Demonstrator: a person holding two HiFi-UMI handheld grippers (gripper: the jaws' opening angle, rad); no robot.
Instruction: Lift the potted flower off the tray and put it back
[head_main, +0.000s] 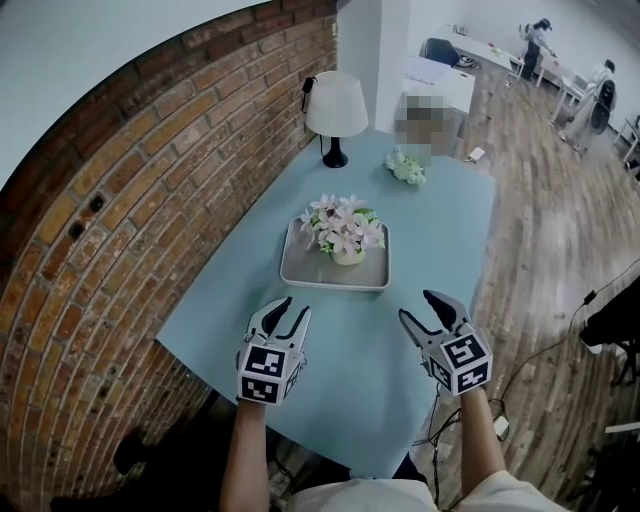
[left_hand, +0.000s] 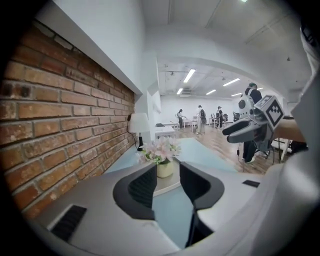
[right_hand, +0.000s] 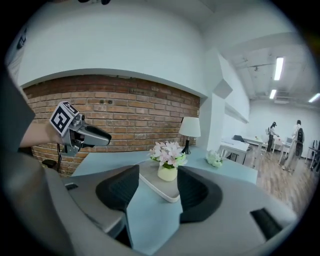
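The potted flower (head_main: 345, 232), pink and white blooms in a small cream pot, stands upright on the grey tray (head_main: 300, 275) in the middle of the pale blue table (head_main: 440, 230). Both grippers hover over the table's near end, short of the tray and apart from it. My left gripper (head_main: 285, 312) has a narrow gap between its jaws and nothing in it. My right gripper (head_main: 432, 308) stands wider, also with nothing in it. In the left gripper view the flower (left_hand: 161, 150) shows beyond the jaws. The right gripper view shows the flower (right_hand: 168, 152) and the tray (right_hand: 165, 189) ahead.
A white-shaded lamp (head_main: 335, 110) stands at the table's far end, with a small bunch of white flowers (head_main: 405, 167) to its right. A brick wall (head_main: 120, 220) runs along the table's left side. Wooden floor with a cable (head_main: 540, 350) lies to the right; people stand far off.
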